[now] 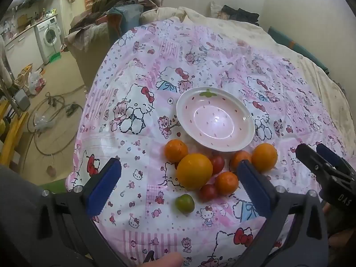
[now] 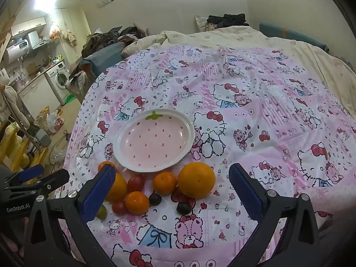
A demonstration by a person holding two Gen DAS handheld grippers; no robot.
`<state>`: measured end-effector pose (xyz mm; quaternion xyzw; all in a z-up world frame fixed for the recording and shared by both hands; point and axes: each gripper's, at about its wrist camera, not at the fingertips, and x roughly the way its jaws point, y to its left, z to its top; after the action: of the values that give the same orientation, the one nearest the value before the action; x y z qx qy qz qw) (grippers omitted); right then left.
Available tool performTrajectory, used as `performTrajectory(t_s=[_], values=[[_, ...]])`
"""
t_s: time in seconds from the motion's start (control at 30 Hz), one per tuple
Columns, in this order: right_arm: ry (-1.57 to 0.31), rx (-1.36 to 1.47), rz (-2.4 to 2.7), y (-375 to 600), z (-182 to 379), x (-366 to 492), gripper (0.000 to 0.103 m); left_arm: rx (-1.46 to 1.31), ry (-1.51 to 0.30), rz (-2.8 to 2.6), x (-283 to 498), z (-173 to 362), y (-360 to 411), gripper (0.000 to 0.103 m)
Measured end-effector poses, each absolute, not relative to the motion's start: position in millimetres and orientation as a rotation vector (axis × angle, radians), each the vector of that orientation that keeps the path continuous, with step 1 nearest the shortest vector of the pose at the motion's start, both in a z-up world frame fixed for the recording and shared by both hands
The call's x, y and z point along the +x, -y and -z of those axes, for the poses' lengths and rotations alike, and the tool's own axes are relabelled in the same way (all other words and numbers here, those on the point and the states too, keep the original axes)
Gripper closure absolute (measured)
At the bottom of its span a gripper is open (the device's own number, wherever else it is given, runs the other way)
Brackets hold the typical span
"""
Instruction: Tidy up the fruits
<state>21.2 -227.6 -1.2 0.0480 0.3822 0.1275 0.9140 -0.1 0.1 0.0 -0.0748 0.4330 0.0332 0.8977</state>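
Note:
An empty pink strawberry-pattern plate (image 1: 215, 120) (image 2: 154, 140) lies on the Hello Kitty cloth. In front of it lies a cluster of fruit: a large orange (image 1: 194, 170) (image 2: 196, 179), another orange (image 1: 264, 156) (image 2: 116, 188), small tangerines (image 1: 226, 183) (image 2: 136, 202), red cherry tomatoes (image 1: 208, 192) (image 2: 136, 183), a green fruit (image 1: 184, 203) and two dark plums (image 2: 184, 208). My left gripper (image 1: 179, 178) is open above the fruit and holds nothing. My right gripper (image 2: 172, 185) is open over the fruit and holds nothing; it also shows at the right of the left wrist view (image 1: 320, 155).
The cloth (image 2: 244, 102) covers a bed with a cream duvet (image 2: 222, 35) behind. Piled clothes (image 1: 115, 2) lie at the far left end. The bed's left edge drops to a floor with cables, bags and a washing machine (image 1: 50, 35).

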Motion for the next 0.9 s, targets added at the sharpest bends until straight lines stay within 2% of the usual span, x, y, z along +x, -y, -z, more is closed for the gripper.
performTrajectory(t_s=[0.9], values=[[-0.781,0.096,-0.262,226.1,1.3,21.0,0.000,-0.152,-0.895,-0.069,-1.0,1.2,0.8,0.000]])
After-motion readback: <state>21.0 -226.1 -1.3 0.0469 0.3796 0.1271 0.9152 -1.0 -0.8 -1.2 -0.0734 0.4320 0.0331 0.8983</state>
